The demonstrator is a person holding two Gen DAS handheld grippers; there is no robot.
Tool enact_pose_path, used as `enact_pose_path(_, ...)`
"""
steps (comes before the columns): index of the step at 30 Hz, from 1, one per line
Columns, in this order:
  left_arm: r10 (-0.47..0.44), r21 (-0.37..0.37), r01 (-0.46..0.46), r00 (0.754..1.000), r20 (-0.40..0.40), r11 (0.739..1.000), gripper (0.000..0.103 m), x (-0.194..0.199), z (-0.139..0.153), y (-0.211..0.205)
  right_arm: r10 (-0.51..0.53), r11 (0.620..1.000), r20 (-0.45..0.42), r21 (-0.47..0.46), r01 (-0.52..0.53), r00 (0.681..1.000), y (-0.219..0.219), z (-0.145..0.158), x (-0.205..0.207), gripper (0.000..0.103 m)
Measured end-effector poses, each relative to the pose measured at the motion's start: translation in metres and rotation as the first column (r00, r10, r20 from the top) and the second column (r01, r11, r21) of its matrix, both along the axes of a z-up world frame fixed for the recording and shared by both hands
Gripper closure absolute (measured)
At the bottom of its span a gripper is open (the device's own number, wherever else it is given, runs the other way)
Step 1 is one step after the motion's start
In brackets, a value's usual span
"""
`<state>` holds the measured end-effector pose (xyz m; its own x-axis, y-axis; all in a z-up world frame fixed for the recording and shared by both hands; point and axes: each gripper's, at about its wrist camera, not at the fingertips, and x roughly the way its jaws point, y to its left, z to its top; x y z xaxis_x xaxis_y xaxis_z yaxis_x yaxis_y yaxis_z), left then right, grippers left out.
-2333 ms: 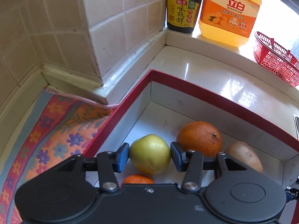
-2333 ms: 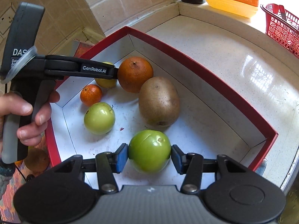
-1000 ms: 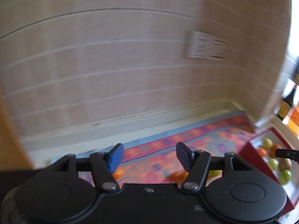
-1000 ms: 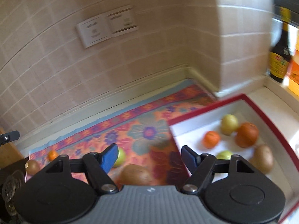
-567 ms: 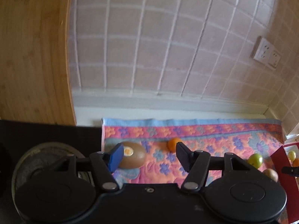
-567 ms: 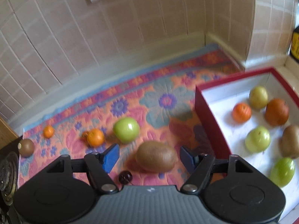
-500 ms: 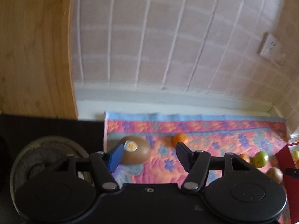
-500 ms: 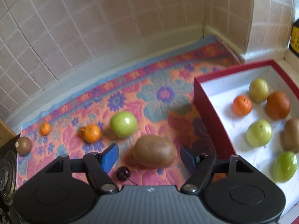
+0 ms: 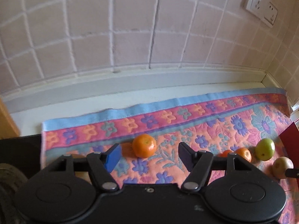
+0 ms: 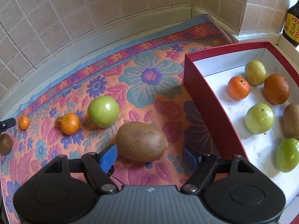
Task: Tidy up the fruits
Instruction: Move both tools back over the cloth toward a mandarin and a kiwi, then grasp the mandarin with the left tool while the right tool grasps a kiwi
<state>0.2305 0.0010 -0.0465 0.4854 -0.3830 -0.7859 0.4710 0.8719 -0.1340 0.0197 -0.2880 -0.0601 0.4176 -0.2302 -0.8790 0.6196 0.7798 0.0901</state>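
Two grippers spread wide, both empty: my right gripper (image 10: 149, 155) straddles the big brown oval kiwi (image 10: 141, 141) on the floral woven mat (image 10: 149, 78), long axis crossing the gap; my left gripper (image 9: 148, 155) faces the small round orange tangerine (image 9: 144, 145).

dark sauce bottle (image 10: 291, 26), yellow label with chinese characters 味极鲜, smaller print unreadable

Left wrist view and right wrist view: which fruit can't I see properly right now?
- Left wrist: the kiwi at the right is partly covered by the other tongs' tip.
- Left wrist: the small orange fruit is half hidden behind the left tongs.
- Right wrist: the kiwi in the box is cut off by the frame edge.
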Motion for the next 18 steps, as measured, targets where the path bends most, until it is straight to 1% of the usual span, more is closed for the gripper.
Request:
enact_pose_path(2, -0.005, 0.004, 0.005, 1.0, -0.012, 1.0, 0.023, 0.006, -0.005, -0.006, -0.005, 1.0, 0.001, 0.012, 0.005, 1.0, 0.0, -0.004, 0.004, 0.025)
enact_pose_path(4, 0.0, 0.028, 0.001, 1.0, -0.026, 1.0, 0.023, 0.011, -0.012, -0.013, -0.006, 1.0, 0.001, 0.026, 0.006, 1.0, -0.001, -0.007, 0.01, 0.025)
enact_pose_path(7, 0.003, 0.04, -0.001, 0.999, -0.042, 0.999, 0.023, 0.015, -0.022, -0.017, -0.007, 1.0, 0.004, 0.026, 0.007, 1.0, 0.0, -0.01, 0.018, 0.025)
enact_pose_path(9, 0.004, 0.058, -0.002, 0.999, -0.039, 0.998, 0.024, 0.017, -0.026, -0.019, -0.014, 1.0, -0.002, 0.01, 0.014, 1.0, 0.001, -0.012, 0.023, 0.025)
enact_pose_path(10, 0.003, 0.064, 0.0, 0.999, -0.037, 0.998, 0.03, 0.017, -0.028, -0.021, -0.014, 1.0, -0.004, 0.002, 0.014, 1.0, 0.002, -0.012, 0.025, 0.025)
enact_pose_path(13, 0.0, 0.065, 0.003, 0.999, -0.04, 0.998, 0.035, 0.019, -0.031, -0.024, -0.022, 1.0, -0.013, -0.021, 0.021, 1.0, 0.002, -0.015, 0.027, 0.031)
enact_pose_path(15, 0.016, 0.061, -0.013, 0.999, -0.038, 0.998, 0.039, 0.021, -0.033, -0.025, -0.032, 0.999, -0.001, -0.026, 0.032, 0.999, 0.002, -0.015, 0.026, 0.032)
enact_pose_path(16, 0.021, 0.06, -0.018, 0.999, -0.036, 0.998, 0.047, 0.022, -0.033, -0.025, -0.034, 0.999, 0.005, -0.026, 0.034, 0.999, 0.001, -0.015, 0.025, 0.033)
enact_pose_path(18, 0.025, 0.06, -0.023, 0.999, -0.033, 0.998, 0.06, 0.022, -0.035, -0.026, -0.041, 0.999, 0.021, -0.023, 0.041, 0.999, 0.001, -0.016, 0.023, 0.034)
